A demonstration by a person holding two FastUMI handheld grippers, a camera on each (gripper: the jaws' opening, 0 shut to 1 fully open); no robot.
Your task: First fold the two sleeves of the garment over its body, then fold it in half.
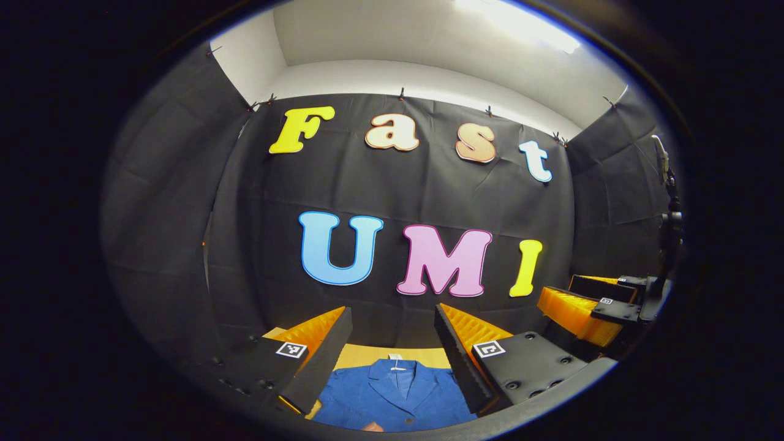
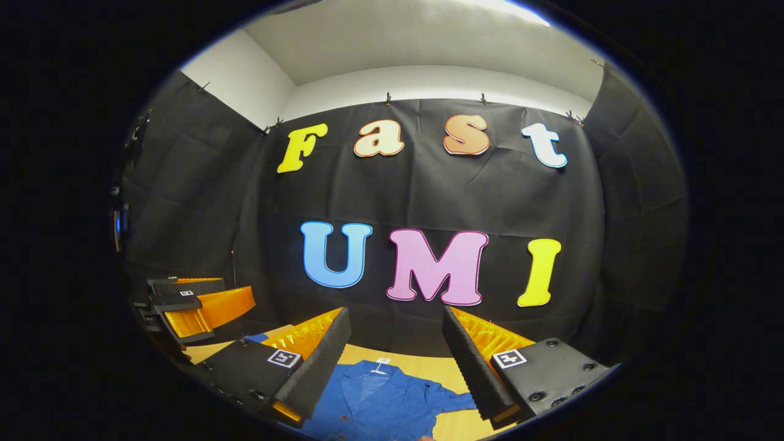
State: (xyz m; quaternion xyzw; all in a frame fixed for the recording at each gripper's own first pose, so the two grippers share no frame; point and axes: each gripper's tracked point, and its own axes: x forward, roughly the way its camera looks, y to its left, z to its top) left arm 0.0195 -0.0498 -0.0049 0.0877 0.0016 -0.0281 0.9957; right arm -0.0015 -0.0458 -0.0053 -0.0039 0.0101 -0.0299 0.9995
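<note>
Both grippers held open above a blue jacket on a wooden table.

Left gripper (image 1: 392,349) hangs with fingers spread wide, empty — the jacket (image 1: 395,398) lies flat on the table (image 1: 367,355) below, collar centred in the gap. Right gripper (image 2: 395,355) is likewise agape and empty, above the jacket's collar and one short sleeve (image 2: 450,398).

Bright ceiling light glares at the top, the booth stays dim, and fisheye bending warps sharp edges
</note>
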